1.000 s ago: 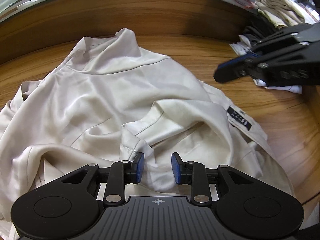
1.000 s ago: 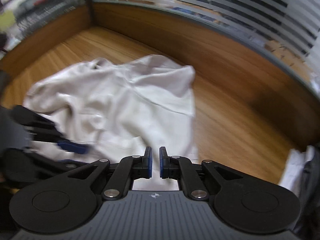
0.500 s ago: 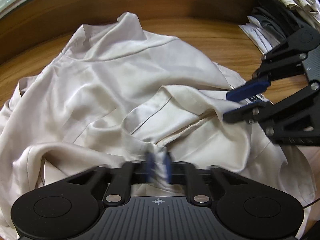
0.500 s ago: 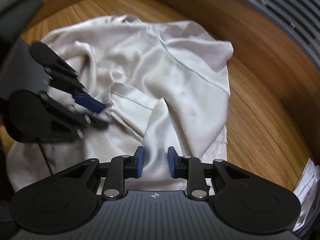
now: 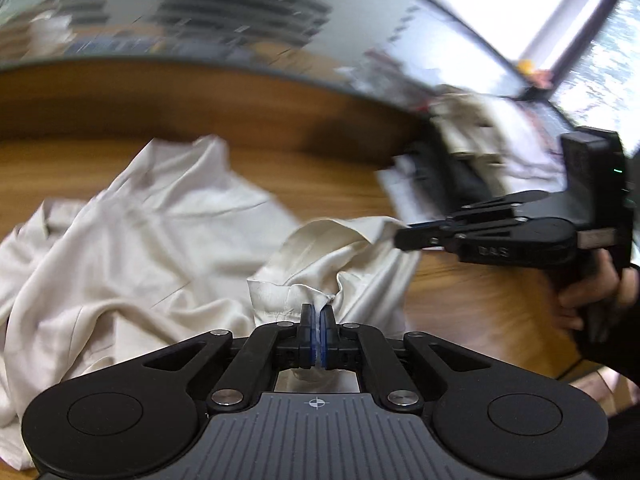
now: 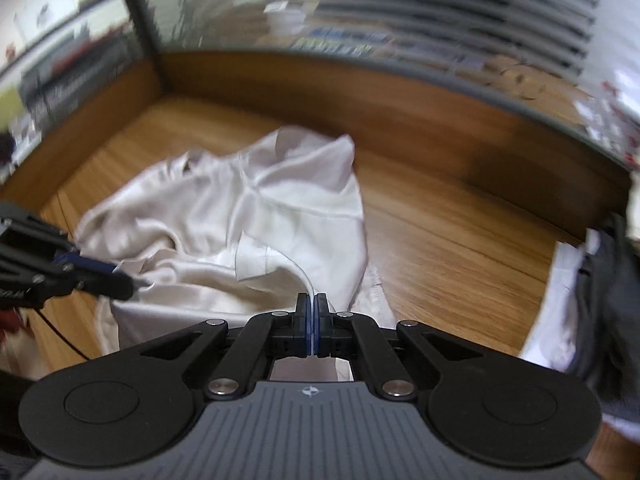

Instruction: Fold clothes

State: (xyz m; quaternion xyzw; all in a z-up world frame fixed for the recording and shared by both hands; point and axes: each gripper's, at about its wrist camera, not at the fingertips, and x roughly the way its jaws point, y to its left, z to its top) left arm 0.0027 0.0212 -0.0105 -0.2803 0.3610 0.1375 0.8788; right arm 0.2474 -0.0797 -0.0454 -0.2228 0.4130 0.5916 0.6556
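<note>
A crumpled cream satin garment (image 5: 132, 248) lies on the wooden table (image 5: 328, 184); it also shows in the right wrist view (image 6: 280, 208). My left gripper (image 5: 317, 316) is shut on a bunched edge of the garment and lifts it. My right gripper (image 6: 311, 304) is shut on another edge of the same garment. In the left wrist view the right gripper (image 5: 404, 236) pinches the cloth at the right. In the right wrist view the left gripper (image 6: 128, 280) holds the cloth at the left. The fabric between the two hangs raised.
A pile of other clothes (image 5: 460, 148), dark and light, sits at the table's right end, also in the right wrist view (image 6: 592, 280). A wooden back wall (image 6: 400, 96) with glass above bounds the table. Both views are motion-blurred.
Both grippers went from open to shut on the garment's edge. Both have lifted, pulling the held cloth up off the table.
</note>
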